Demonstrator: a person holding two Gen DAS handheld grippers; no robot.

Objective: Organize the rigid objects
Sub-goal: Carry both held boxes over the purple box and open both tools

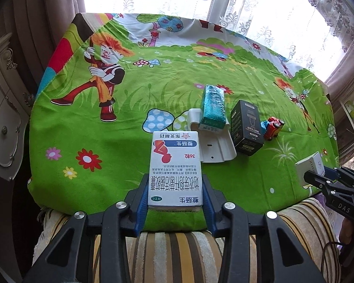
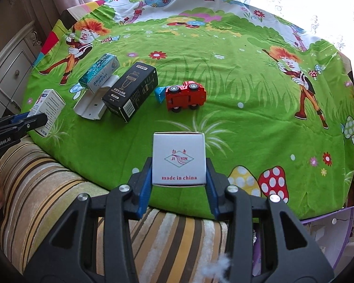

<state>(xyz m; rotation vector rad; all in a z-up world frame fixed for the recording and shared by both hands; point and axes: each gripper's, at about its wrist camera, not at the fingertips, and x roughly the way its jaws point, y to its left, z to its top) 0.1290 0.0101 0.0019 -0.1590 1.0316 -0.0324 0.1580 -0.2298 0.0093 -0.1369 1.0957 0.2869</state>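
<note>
"JI YIN" box [image 2: 179, 159], maybe gripped

medicine box [image 1: 174, 169] glossy card | tablecloth [image 1: 129, 141] matt cloth | toy truck [image 2: 185, 95] shiny plastic

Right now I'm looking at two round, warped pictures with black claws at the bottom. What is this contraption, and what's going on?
No robot here: a person holds a hand-operated black clamp with blue fingers in each hand, and a wide-angle camera on each looks along them. One picture comes from the left gripper, the other from the right gripper.

The left one is shut on a white medicine box with a red figure. The right one is shut on a small white carton printed "made in china".

On the green cartoon-print cloth lie a white plastic bracket with a teal-and-white box propped on it, a black rectangular box, and a red toy truck tipped on its side.
</note>
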